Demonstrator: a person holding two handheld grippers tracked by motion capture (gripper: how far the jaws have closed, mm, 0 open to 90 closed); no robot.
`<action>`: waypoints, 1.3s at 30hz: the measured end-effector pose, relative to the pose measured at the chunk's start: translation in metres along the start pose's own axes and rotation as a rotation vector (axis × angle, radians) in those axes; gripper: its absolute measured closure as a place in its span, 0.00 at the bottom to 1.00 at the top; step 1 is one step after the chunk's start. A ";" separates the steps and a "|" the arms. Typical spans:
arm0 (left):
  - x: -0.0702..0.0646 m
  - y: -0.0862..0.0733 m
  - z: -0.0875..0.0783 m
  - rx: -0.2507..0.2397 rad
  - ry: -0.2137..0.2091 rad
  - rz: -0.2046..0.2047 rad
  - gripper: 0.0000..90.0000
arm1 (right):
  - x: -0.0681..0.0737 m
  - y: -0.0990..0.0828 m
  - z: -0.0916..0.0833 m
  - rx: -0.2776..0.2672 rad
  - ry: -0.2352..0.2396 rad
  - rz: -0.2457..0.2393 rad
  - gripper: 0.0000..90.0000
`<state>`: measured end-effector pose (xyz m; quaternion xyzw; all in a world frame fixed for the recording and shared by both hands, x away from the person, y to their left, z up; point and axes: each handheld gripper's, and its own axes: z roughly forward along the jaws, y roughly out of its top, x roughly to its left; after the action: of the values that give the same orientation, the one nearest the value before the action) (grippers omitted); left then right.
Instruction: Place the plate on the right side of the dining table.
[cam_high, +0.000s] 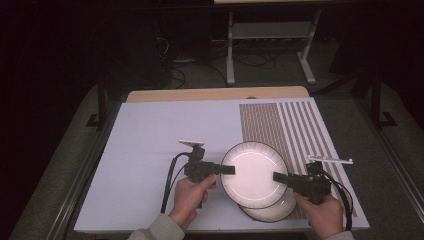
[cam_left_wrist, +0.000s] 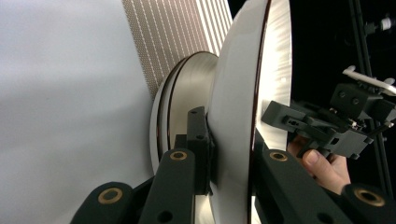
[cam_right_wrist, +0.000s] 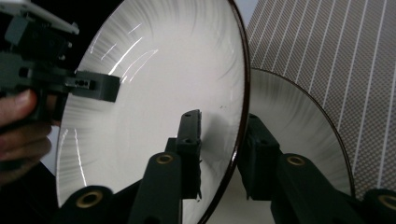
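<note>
A white plate with a dark rim (cam_high: 254, 172) hangs tilted above a second, similar plate (cam_high: 272, 211) that lies on the mat near the front edge. My left gripper (cam_high: 227, 169) is shut on the raised plate's left rim; in the left gripper view its jaws (cam_left_wrist: 229, 140) clamp the plate (cam_left_wrist: 233, 93) from both faces. My right gripper (cam_high: 280, 177) straddles the opposite rim. In the right gripper view (cam_right_wrist: 222, 135) one jaw stands over the plate's inner face (cam_right_wrist: 163, 70) with a small gap, the other behind the rim. The lower plate (cam_right_wrist: 299, 121) lies beyond.
A white mat (cam_high: 150, 150) covers the table, with a brown striped patch (cam_high: 280, 125) at the right rear. The table's wooden far edge (cam_high: 215, 94) borders a dark floor with cables and a white stand (cam_high: 270, 35).
</note>
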<state>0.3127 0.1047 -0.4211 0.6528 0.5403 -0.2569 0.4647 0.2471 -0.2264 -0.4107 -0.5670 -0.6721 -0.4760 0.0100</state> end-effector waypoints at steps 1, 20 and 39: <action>0.000 0.000 0.001 -0.006 0.003 -0.002 0.89 | 0.000 0.001 -0.001 0.005 -0.004 0.029 0.81; -0.017 0.011 0.020 -0.069 -0.001 -0.003 0.89 | -0.012 0.017 -0.019 -0.093 -0.040 0.229 0.89; -0.039 0.056 0.056 -0.051 0.034 0.010 0.89 | -0.043 0.043 -0.027 -0.160 -0.076 0.323 0.88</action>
<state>0.3637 0.0375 -0.3949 0.6479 0.5512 -0.2295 0.4730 0.2809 -0.2806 -0.3927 -0.6843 -0.5322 -0.4982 0.0159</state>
